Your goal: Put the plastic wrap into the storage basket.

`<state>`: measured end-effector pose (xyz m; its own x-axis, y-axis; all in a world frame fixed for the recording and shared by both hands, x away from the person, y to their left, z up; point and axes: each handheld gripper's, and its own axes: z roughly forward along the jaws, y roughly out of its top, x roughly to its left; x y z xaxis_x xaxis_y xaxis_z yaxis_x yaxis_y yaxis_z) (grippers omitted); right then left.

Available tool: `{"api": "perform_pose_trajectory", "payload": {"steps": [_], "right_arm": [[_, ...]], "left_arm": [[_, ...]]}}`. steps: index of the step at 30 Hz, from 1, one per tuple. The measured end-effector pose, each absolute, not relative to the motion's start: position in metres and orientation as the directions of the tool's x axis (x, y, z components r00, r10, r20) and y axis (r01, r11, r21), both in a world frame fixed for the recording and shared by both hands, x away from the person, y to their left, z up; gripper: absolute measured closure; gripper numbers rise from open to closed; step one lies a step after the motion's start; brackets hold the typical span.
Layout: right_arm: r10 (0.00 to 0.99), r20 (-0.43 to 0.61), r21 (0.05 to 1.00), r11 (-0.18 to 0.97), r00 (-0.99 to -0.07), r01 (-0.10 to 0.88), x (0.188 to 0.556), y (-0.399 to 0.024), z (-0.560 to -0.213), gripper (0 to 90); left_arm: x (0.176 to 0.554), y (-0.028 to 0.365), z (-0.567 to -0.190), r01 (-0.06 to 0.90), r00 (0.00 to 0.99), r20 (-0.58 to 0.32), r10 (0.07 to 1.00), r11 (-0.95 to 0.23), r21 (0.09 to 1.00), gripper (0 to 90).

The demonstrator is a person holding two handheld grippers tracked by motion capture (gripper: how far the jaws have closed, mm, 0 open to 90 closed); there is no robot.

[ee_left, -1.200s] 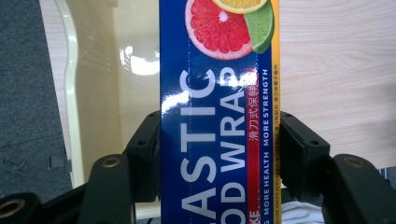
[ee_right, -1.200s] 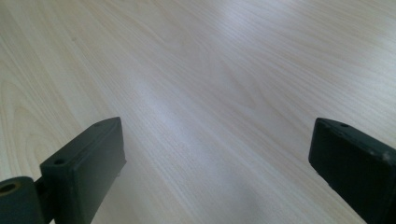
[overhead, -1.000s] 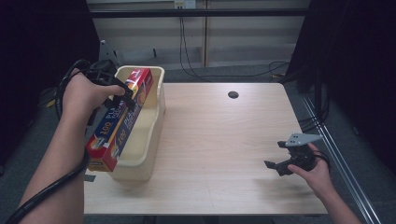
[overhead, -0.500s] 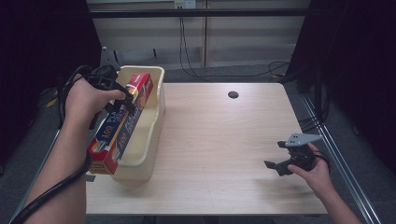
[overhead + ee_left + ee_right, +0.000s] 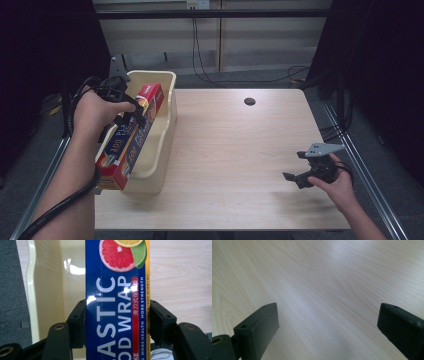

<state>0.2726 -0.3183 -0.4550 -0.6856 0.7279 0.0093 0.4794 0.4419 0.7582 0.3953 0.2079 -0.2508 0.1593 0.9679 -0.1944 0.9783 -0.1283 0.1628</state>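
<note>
overhead view facing forward, two close gripper views

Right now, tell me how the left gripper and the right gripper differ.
The left gripper is shut on the plastic wrap box, pads pressed to its two sides; the right gripper stands open with nothing between its jaws. The left gripper is raised over the cream bin at the table's left edge; the right gripper sits low over bare table near the right front. Both are black, two-jawed, and hand-held.
</note>
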Motion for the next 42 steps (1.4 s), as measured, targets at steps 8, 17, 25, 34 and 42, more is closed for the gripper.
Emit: {"api": "perform_pose_trajectory", "payload": {"steps": [8,17,25,34,42], "right_arm": [[0.728,0.01,0.758,0.441,-0.686,0.48,0.272,-0.318,-0.455,3.4],[0.728,0.008,0.761,0.44,-0.685,0.476,0.272,-0.319,-0.455,3.3],[0.729,0.008,0.761,0.44,-0.685,0.477,0.272,-0.319,-0.455,3.3],[0.727,0.01,0.762,0.439,-0.687,0.476,0.272,-0.318,-0.455,3.3],[0.727,0.008,0.76,0.442,-0.687,0.476,0.272,-0.318,-0.455,3.4]], "left_arm": [[0.397,0.207,-0.258,0.979,0.158,-0.201,0.967,-0.128,0.157,41.1],[0.398,0.206,-0.267,0.982,0.152,-0.194,0.969,-0.126,0.142,41.1],[0.4,0.207,-0.276,0.983,0.151,-0.19,0.97,-0.127,0.132,41.0],[0.401,0.209,-0.285,0.988,0.132,-0.193,0.972,-0.112,0.108,41.0],[0.404,0.208,-0.295,0.989,0.124,-0.18,0.976,-0.107,0.1,40.9]]}}
